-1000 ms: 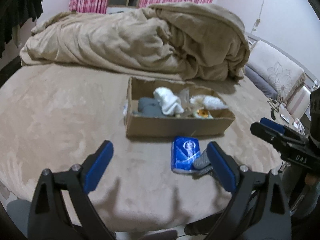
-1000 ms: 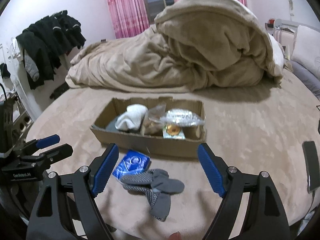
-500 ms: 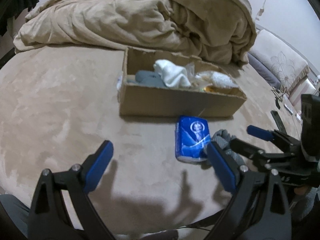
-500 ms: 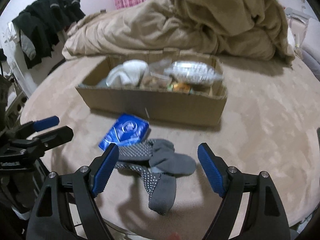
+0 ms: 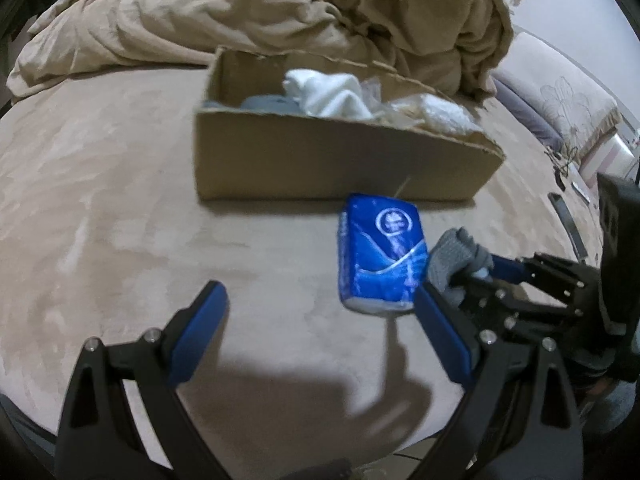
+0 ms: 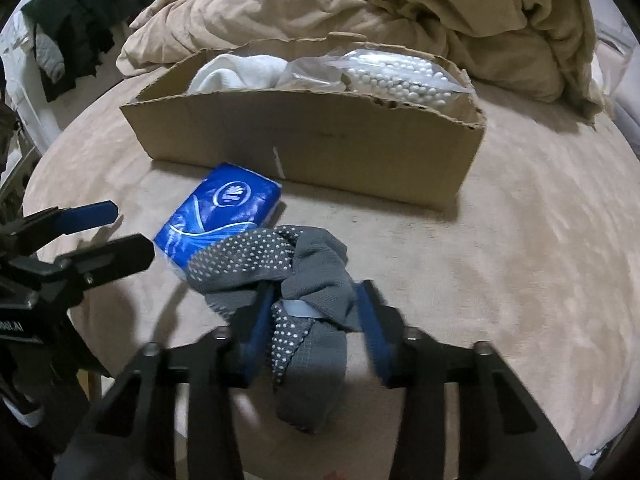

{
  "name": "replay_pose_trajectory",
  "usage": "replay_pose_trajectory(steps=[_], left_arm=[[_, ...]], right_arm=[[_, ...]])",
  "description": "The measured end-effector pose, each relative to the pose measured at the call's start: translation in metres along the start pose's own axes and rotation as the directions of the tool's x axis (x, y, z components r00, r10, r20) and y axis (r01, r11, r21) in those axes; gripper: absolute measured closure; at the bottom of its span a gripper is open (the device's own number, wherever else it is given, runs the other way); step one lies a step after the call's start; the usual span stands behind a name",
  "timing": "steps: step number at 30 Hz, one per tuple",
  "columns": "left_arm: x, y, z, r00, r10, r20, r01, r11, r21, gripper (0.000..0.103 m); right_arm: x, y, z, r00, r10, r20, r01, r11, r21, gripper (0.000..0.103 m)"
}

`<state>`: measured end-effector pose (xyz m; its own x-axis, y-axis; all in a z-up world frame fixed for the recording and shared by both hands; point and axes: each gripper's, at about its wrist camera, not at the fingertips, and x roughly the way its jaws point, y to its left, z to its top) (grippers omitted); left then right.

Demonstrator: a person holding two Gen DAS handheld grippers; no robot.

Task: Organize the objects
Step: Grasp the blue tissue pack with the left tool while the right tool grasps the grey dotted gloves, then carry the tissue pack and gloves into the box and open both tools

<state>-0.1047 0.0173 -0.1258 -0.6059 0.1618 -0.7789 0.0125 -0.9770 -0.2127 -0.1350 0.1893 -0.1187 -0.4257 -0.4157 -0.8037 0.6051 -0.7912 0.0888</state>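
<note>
right gripper [image 6: 314, 312] clamped on grey socks [image 6: 276, 268], lying on bed next to blue tissue pack [image 6: 216, 216], in front of cardboard box [image 6: 312, 140]. left gripper [image 5: 320, 332] wide open, empty, near pack. next prob: lift socks into box.

A home bedroom: a bed [image 6: 520, 260] under the grippers, rumpled duvet [image 6: 360, 4] ahead, dark clothes [image 6: 80, 20] hanging far left.

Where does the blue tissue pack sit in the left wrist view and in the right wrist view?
Left wrist: blue tissue pack right of centre, just before the cardboard box.
Right wrist: pack left of centre, partly under the grey socks.
Shared landmark: the box's near wall.
</note>
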Motion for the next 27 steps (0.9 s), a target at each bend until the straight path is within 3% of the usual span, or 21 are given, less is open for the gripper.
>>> replay_pose_trajectory(steps=[8,11,14,19,21,27], left_arm=[[0.011,-0.014,0.004,1.000,-0.026,0.003,0.026,1.000,0.010,0.008],[0.013,-0.026,0.009,0.999,-0.005,0.031,0.004,0.999,0.043,0.008],[0.019,-0.040,0.011,0.999,0.026,0.042,-0.030,0.995,0.097,0.015],[0.035,-0.056,0.005,0.996,0.086,0.032,-0.091,0.978,0.186,0.039],[0.032,-0.057,0.005,0.997,0.075,0.034,-0.081,0.978,0.190,0.047],[0.011,-0.054,0.005,0.999,0.029,0.039,-0.035,0.986,0.161,0.050]], right_arm=[[-0.021,-0.032,-0.005,0.999,-0.013,0.037,0.009,0.997,0.083,0.071],[-0.028,-0.043,-0.007,0.998,-0.021,0.051,0.015,0.993,0.120,0.071],[-0.032,-0.047,-0.007,0.998,-0.022,0.062,0.013,0.991,0.135,0.071],[-0.038,-0.048,-0.005,0.996,-0.019,0.088,0.005,0.988,0.152,0.071],[-0.040,-0.046,-0.004,0.995,-0.011,0.098,-0.004,0.988,0.152,0.071],[-0.053,-0.039,-0.004,0.993,0.029,0.118,-0.044,0.991,0.129,0.071]])
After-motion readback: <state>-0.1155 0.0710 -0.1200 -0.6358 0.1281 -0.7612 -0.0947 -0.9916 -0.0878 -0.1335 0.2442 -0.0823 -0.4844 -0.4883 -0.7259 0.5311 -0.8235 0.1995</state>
